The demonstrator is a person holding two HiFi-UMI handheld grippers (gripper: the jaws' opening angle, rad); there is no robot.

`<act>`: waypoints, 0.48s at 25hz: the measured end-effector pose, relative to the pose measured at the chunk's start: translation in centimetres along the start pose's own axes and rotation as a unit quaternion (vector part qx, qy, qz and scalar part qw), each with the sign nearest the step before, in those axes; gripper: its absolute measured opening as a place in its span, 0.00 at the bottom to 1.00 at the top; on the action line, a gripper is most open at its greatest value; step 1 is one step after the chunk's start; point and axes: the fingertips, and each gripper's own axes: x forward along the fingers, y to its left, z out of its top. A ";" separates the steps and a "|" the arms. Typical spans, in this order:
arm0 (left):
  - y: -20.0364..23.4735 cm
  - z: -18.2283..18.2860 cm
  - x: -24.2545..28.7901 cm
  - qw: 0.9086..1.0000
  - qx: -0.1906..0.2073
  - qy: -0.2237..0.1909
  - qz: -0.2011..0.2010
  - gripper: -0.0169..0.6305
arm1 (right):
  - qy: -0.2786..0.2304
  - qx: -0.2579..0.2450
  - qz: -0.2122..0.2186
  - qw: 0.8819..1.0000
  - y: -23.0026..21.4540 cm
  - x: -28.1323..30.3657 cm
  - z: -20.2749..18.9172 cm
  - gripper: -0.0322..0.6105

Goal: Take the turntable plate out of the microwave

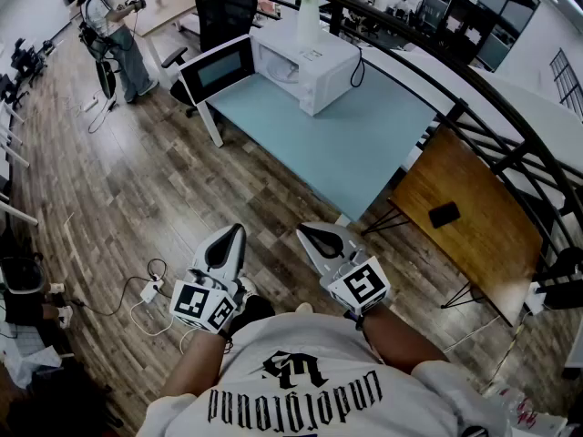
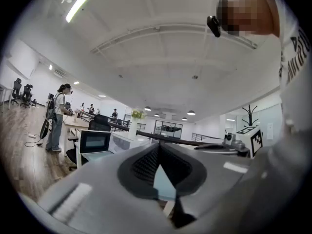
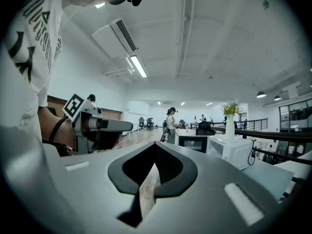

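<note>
**Head view.** The left tool (image 1: 233, 235) and the right tool (image 1: 315, 236) are held level in front of the person's chest, above the wood floor (image 1: 137, 198). Both are well apart from the table (image 1: 364, 144). The microwave (image 1: 314, 66) stands at the far end of that table with its door (image 1: 219, 69) swung open. A vase (image 1: 308, 18) of yellow flowers stands on top of it. The turntable plate cannot be made out from here; nothing lies on the table in front of the oven. A second person (image 1: 114, 25) stands in the background at the left.

**Left gripper view.** The left tool (image 2: 159, 146) has its jaws closed tip to tip, with nothing between them. Beyond them the microwave (image 2: 123, 141), its open door (image 2: 95, 141) and the vase (image 2: 132, 126) are seen far off. The right tool's marker cube (image 2: 252, 139) shows at the right.

**Right gripper view.** The right tool (image 3: 155, 145) is likewise closed on nothing. The microwave (image 3: 231, 150) and its door (image 3: 193, 143) sit in the distance; the cavity is too small to show the plate. The left tool (image 3: 100, 126) shows alongside.
</note>
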 end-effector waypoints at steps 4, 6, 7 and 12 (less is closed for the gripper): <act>1.7 -0.1 0.2 1.000 -0.004 -0.001 -0.002 0.10 | 0.011 0.002 0.004 1.000 -0.1 1.8 0.0 0.05; 2.9 0.0 0.3 1.000 -0.005 0.000 0.001 0.10 | 0.011 0.002 0.003 1.000 -0.3 2.9 -0.3 0.05; 3.6 -0.1 0.3 1.000 -0.006 0.001 0.003 0.10 | 0.010 0.003 0.004 1.000 -0.5 3.6 -0.4 0.05; 8.2 0.1 0.3 1.000 -0.014 0.000 0.010 0.10 | 0.010 0.009 0.007 1.000 -1.0 8.1 -0.3 0.05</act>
